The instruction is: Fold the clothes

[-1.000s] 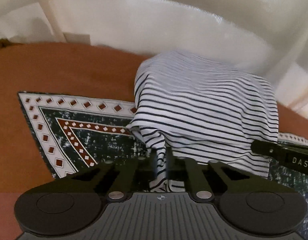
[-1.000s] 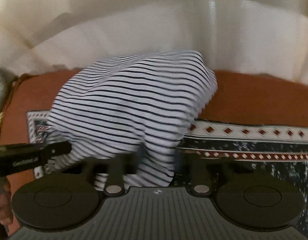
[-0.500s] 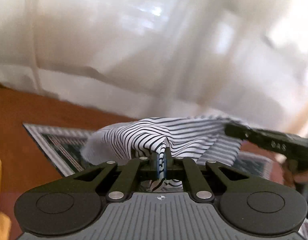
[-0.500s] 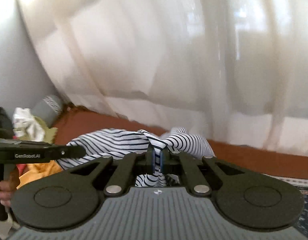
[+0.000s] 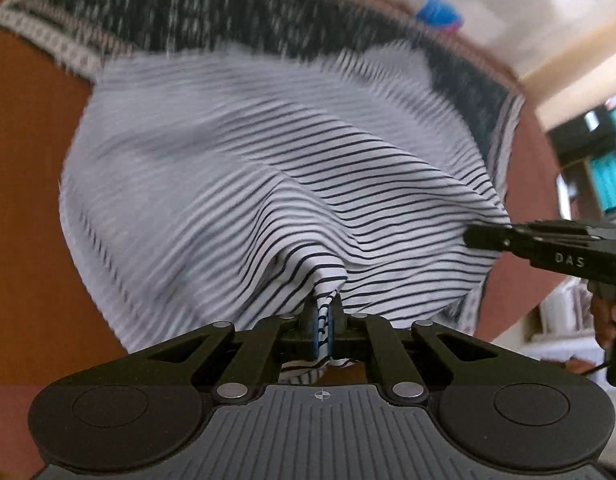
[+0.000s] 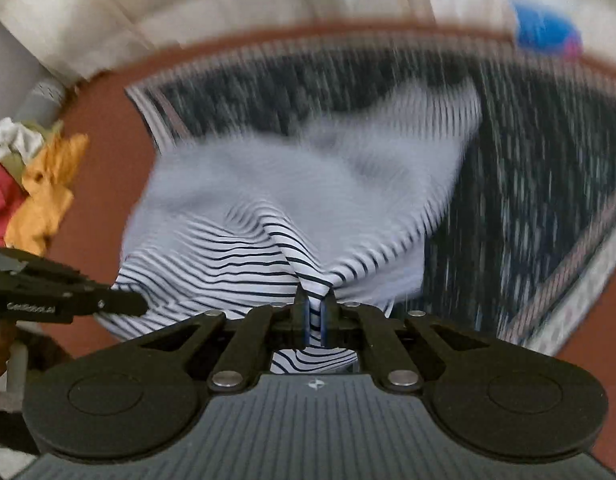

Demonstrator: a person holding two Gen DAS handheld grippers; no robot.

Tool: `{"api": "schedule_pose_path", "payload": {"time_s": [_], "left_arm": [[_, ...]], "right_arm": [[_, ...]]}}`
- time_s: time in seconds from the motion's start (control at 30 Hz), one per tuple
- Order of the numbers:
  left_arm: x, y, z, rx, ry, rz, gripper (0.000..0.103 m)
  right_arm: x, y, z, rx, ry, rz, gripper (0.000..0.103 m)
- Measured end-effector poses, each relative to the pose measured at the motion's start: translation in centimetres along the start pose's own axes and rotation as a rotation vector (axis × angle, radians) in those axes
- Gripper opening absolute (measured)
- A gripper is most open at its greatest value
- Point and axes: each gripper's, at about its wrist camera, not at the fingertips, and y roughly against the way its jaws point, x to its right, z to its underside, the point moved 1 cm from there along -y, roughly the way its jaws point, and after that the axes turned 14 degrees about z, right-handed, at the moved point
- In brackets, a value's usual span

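A white shirt with thin dark stripes [image 5: 267, 184] hangs spread between my two grippers above a dark patterned mat [image 5: 227, 12]. My left gripper [image 5: 323, 312] is shut on one pinched edge of it. My right gripper [image 6: 315, 312] is shut on another edge of the shirt [image 6: 299, 200]. The right gripper also shows at the right of the left wrist view [image 5: 548, 248], and the left gripper at the left of the right wrist view [image 6: 67, 300]. The far part of the shirt is blurred by motion.
The mat [image 6: 508, 160] lies on a brown surface [image 5: 23, 200]. A pile of orange, red and white clothes [image 6: 31, 184] sits at the left. A blue object [image 6: 544, 34] lies beyond the mat. White curtains [image 6: 187, 0] hang behind.
Both grippers swung from facing the curtains to looking down at the mat. The striped shirt, held in both, has flapped open and now billows out over the mat.
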Motion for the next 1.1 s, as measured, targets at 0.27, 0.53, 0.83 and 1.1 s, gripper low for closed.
{"api": "schedule_pose_path", "payload": {"time_s": [0.27,0.53,0.83,1.1], "left_arm": [[-0.9,-2.2,1.6,-0.045,0.067,-0.097,0.045],[0.5,6.0,-1.2,0.226,0.063,-0.227,0.077],[-5.8,7.1,-9.2,0.375,0.161,-0.383,0.082],[-8.9,2.1,-13.1,0.270,0.082,-0.362,0.082]], "right_arm": [[0.8,-4.5,4.0,-0.171,-0.010,-0.039,0.011],[3.6,0.3,-0.5,0.015,0.030,-0.064,0.042],[0.0,0.6,-8.5,0.215,0.164,-0.158,0.053],[-0.4,-3.7,-11.2,0.161,0.151,0.038,0.053]]}}
